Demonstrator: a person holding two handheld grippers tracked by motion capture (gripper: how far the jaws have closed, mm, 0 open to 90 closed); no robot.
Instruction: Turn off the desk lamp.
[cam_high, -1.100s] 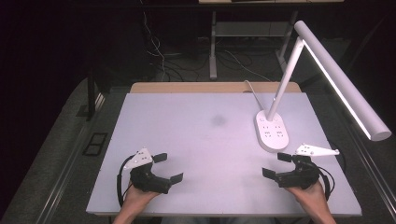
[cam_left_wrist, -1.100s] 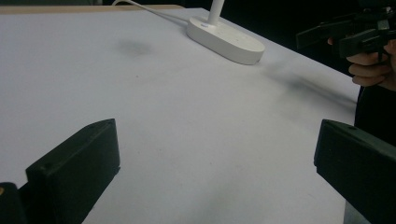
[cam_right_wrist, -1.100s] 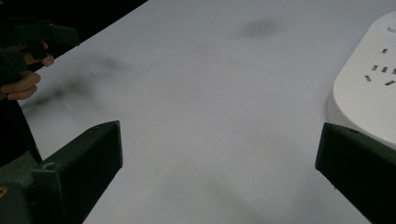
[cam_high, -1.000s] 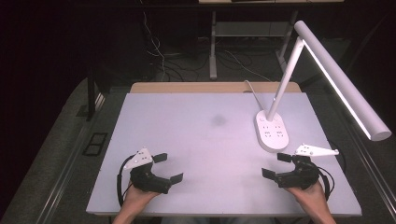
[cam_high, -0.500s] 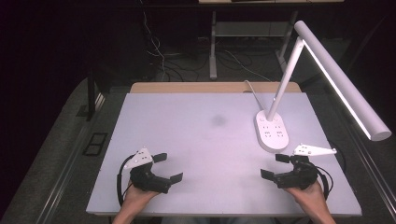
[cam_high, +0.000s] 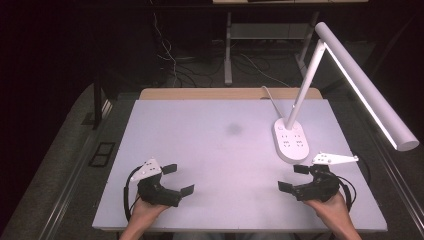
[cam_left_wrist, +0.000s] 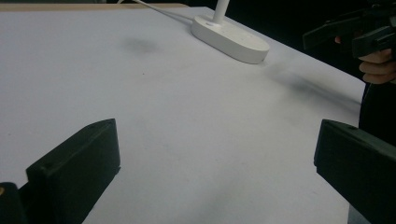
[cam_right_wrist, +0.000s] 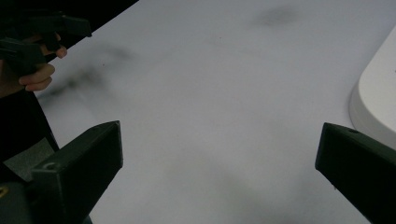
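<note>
Both grippers, left gripper (cam_high: 175, 179) and right gripper (cam_high: 294, 177), sit wide open and empty near the desk's (cam_high: 220, 150) front edge; the right one, swung outward, could probably knock the lamp base (cam_high: 291, 140) just beside it.

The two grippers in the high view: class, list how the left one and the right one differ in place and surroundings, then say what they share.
The left gripper sits at the table's near-left area with bare surface around it; the right gripper sits near-right, close beside the white lamp base. The left gripper's grey plate lies over its body; the right gripper's plate juts outward. Both are black, hand-held, open and empty.
</note>
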